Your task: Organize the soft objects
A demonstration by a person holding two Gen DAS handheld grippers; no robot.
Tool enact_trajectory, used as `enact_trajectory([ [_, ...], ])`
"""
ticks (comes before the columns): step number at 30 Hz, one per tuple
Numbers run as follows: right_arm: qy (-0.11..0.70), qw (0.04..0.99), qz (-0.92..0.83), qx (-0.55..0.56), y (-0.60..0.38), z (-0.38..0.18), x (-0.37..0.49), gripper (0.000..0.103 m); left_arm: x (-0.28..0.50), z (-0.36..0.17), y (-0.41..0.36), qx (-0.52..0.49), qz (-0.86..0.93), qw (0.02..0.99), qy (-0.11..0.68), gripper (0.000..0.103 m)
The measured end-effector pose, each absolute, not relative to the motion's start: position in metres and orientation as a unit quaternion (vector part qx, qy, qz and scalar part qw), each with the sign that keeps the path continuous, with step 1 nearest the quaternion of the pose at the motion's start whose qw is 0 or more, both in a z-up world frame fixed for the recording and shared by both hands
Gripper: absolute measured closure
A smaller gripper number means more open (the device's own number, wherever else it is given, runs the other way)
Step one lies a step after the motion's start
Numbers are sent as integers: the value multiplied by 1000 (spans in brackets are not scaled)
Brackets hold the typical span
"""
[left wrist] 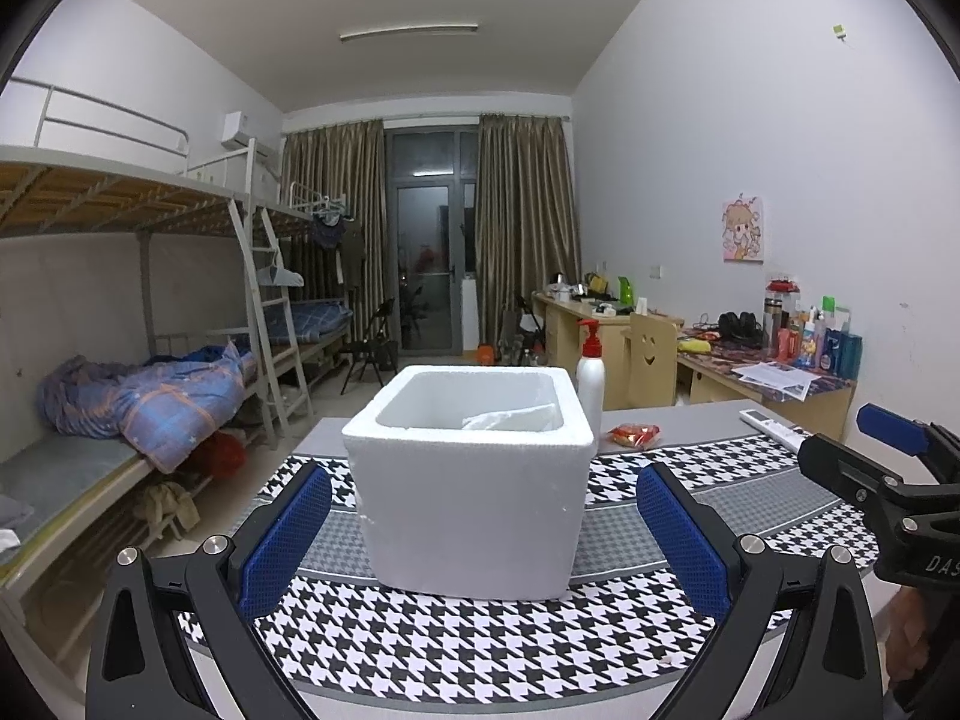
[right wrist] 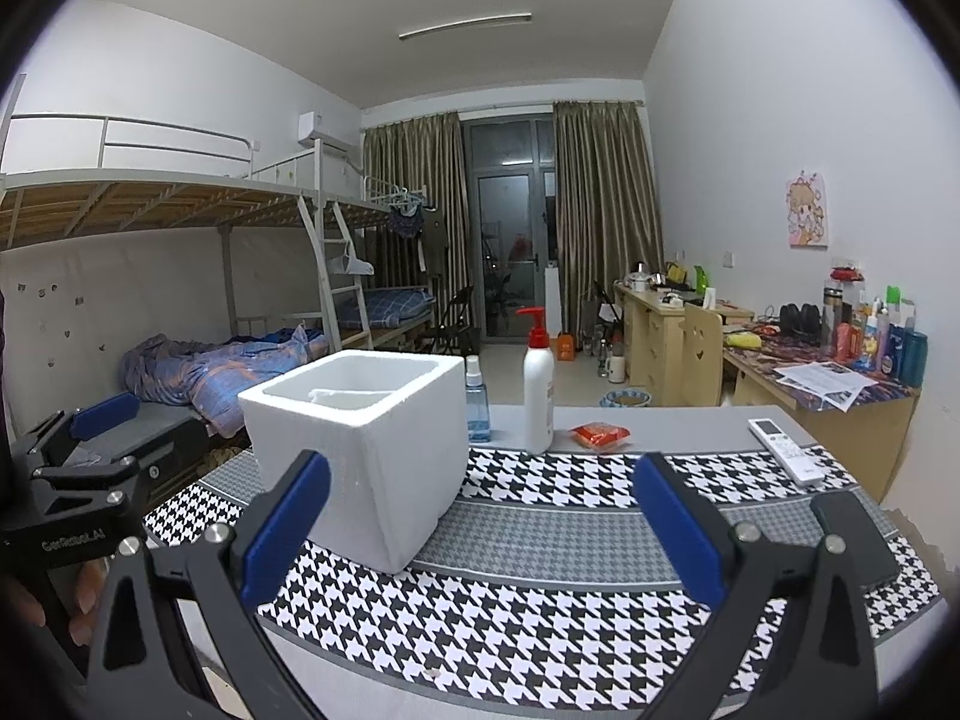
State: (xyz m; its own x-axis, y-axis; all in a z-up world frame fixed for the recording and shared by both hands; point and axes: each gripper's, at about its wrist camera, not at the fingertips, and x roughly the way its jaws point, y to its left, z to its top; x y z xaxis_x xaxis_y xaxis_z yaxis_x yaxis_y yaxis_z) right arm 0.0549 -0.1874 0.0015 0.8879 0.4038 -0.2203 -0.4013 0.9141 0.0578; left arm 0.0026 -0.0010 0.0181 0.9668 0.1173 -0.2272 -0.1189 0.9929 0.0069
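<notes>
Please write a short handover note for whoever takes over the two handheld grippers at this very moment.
Left gripper: open, empty, facing the white foam box.
Right gripper: open, empty, raised above the black-and-white houndstooth mat.
The box stands on the mat; something white and soft-looking lies inside, what it is cannot be told.
The small orange-red packet lies behind the mat beside the white pump bottle with a red top.
Done: possibly one item boxed.
Left: probably the packet, if it counts as soft.
</notes>
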Motion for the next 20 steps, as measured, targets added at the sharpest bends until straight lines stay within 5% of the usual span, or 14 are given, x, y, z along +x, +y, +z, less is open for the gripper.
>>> enact_trajectory([
  [20, 113, 971, 212, 1, -185, -1, 36, 1, -15, 14, -3, -5, 55, 992, 109, 1],
])
